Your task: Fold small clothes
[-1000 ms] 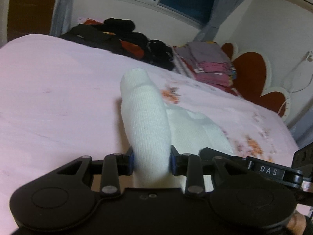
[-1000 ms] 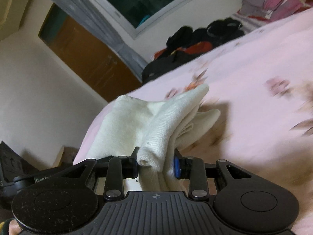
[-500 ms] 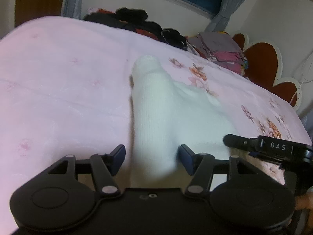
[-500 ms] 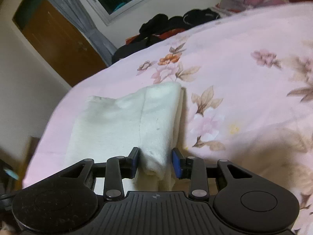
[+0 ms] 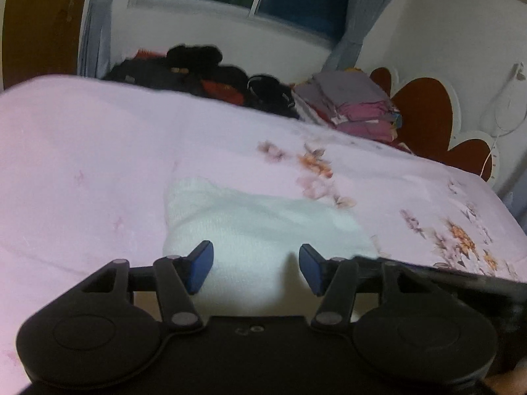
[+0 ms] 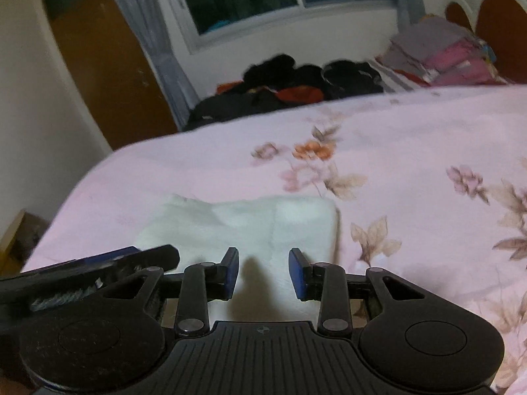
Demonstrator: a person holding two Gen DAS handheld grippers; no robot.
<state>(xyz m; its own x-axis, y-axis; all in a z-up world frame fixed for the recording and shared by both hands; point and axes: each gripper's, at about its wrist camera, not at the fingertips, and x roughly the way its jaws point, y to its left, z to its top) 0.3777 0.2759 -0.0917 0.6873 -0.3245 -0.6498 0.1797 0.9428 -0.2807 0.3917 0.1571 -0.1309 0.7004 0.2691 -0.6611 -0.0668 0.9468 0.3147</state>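
1. Left gripper (image 5: 256,269) stands with its blue pads apart, clear of the white garment (image 5: 263,227) and closing slightly; a second ago those pads pinched a raised roll of the cloth, which now lies flat on the pink bedsheet (image 5: 98,164).
2. Right gripper (image 6: 263,273) also has its pads parted, with a gap on each side; earlier they clamped a lifted fold, so both hands have let go.
3. Judged from this, one fold is laid down: the garment rests as a compact rectangle, its near edge between each pair of pads, and the next step is likely to smooth it or fold it again.
4. Left wrist view shows the garment's left side bulging and rounded, and the heart-shaped headboard (image 5: 425,118) well beyond the garment.
5. Right wrist view alone shows the garment's crisp right edge (image 6: 334,230), a seam down its middle, and the other gripper's finger (image 6: 108,260) just beside the garment's left corner.
6. Both views show the dark clothes pile (image 6: 290,89) far behind the garment.
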